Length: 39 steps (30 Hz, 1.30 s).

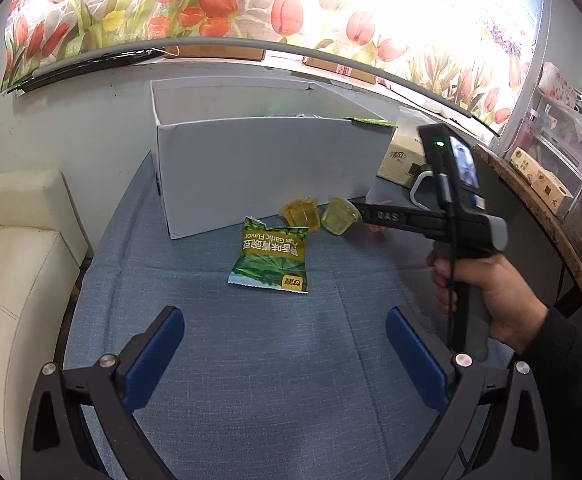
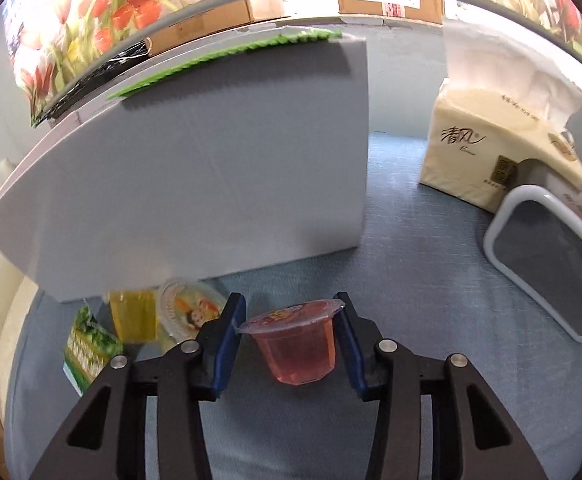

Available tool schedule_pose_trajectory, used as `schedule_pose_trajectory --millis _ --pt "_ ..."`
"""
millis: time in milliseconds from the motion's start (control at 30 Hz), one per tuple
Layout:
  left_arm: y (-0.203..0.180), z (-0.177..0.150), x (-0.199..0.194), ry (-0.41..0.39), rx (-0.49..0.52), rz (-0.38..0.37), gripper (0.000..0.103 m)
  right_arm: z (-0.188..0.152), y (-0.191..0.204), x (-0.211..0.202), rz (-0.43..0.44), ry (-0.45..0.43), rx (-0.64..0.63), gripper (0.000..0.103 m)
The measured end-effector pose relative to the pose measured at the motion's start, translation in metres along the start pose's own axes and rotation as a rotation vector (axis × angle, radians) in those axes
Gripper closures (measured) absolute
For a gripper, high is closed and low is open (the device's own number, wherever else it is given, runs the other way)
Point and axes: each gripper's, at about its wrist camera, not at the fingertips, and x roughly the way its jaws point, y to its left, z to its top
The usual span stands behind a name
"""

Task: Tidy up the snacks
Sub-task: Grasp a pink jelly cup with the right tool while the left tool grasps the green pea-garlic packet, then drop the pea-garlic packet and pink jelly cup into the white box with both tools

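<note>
Gripping a pink jelly cup (image 2: 297,346), the right gripper (image 2: 291,344) has its blue pads against the cup's rim on both sides; translucent plastic, tapered and faceted, foil lid on top. The left gripper (image 1: 285,354) hangs wide open over bare cloth, holding nothing. Two yellow jelly cups (image 1: 319,214) lie tipped just beside the white cardboard box (image 1: 263,168), which stands toward the table's far edge. A glossy green snack packet (image 1: 273,260), crinkled with a serrated seam, lies flat near them. The table (image 1: 251,360) wears a woven blue-grey cloth. A cream tissue pack (image 2: 487,152) sits toward the far right corner. Tulip-print wall covering (image 1: 211,4) runs behind; cream cushioned seat (image 1: 15,240) at left.
</note>
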Motion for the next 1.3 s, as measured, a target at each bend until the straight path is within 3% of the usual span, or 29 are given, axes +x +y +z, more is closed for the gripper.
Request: schedule_pose_trajectory --millis 200,433,667,833,867,900,933,1033,1133,1300 --pt "-0.003 0.000 0.017 -0.012 0.029 0.029 0.000 -0.027 0.005 -0.044 0.001 -0.036 -0.037 0.057" --pt "-0.003 0.015 0.069 0.041 0.031 0.080 0.000 -0.063 0.005 -0.100 0.012 -0.073 -0.080 0.057" --pt "-0.011 0.029 0.120 0.089 0.077 0.163 0.001 -0.073 -0.008 -0.133 0.063 -0.103 -0.040 0.057" --pt "-0.012 0.031 0.132 0.131 0.090 0.160 0.005 -0.080 -0.003 -0.149 0.088 -0.129 -0.082 0.057" --pt "-0.012 0.032 0.132 0.128 0.092 0.169 0.007 -0.081 -0.002 -0.151 0.101 -0.126 -0.084 0.057" --pt "-0.013 0.033 0.132 0.123 0.102 0.179 0.017 -0.081 0.000 -0.151 0.109 -0.127 -0.083 0.057" --pt "-0.014 0.034 0.130 0.110 0.110 0.171 0.038 -0.082 0.002 -0.154 0.110 -0.132 -0.087 0.057" --pt "-0.013 0.039 0.130 0.122 0.103 0.172 0.046 -0.084 0.006 -0.156 0.113 -0.135 -0.093 0.057" --pt "-0.009 0.041 0.126 0.135 0.089 0.122 0.048 -0.086 0.008 -0.160 0.124 -0.138 -0.092 0.057" --pt "-0.013 0.047 0.083 0.052 0.088 0.097 0.049 -0.086 0.011 -0.164 0.127 -0.151 -0.104 0.057"
